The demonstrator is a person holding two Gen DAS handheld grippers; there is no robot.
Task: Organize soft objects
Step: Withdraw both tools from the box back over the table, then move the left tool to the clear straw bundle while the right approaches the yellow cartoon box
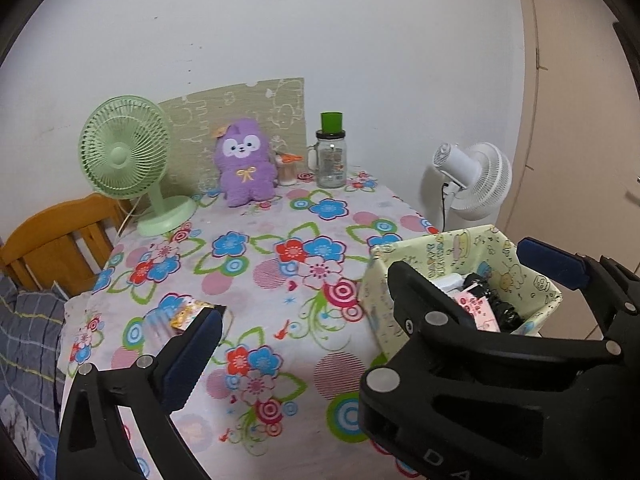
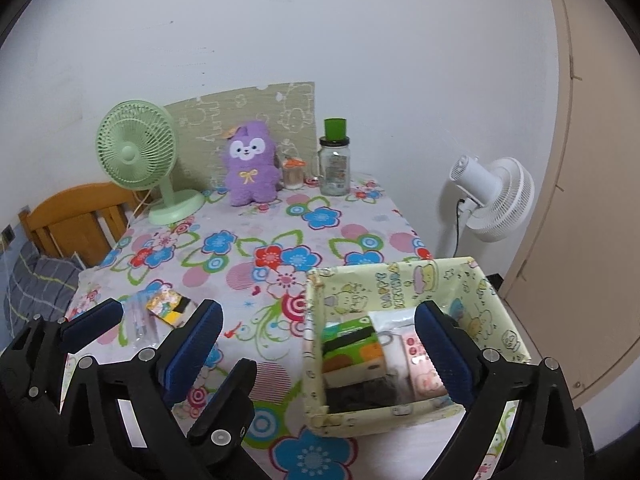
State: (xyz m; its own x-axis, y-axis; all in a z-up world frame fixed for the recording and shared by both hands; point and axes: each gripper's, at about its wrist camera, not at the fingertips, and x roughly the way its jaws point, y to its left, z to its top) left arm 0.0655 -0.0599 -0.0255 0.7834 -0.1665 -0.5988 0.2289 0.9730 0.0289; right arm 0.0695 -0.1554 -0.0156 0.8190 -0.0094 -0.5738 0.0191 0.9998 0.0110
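Observation:
A purple plush toy (image 1: 246,164) sits upright at the back of the flowered table (image 1: 256,280); it also shows in the right wrist view (image 2: 250,166). A pale yellow fabric box (image 2: 404,340) stands at the front right and holds packets and dark items; it also shows in the left wrist view (image 1: 460,280). A small colourful packet (image 2: 168,306) lies at the front left beside a clear wrapper (image 2: 138,322). My right gripper (image 2: 320,344) is open and empty, its right finger over the box. My left gripper (image 2: 142,326) is open and empty above the packet (image 1: 188,312).
A green desk fan (image 1: 126,160) stands at the back left. A glass jar with a green lid (image 1: 331,156) and a small cup (image 1: 288,168) stand beside the plush. A white floor fan (image 1: 476,180) stands right of the table. A wooden headboard (image 1: 56,240) is left.

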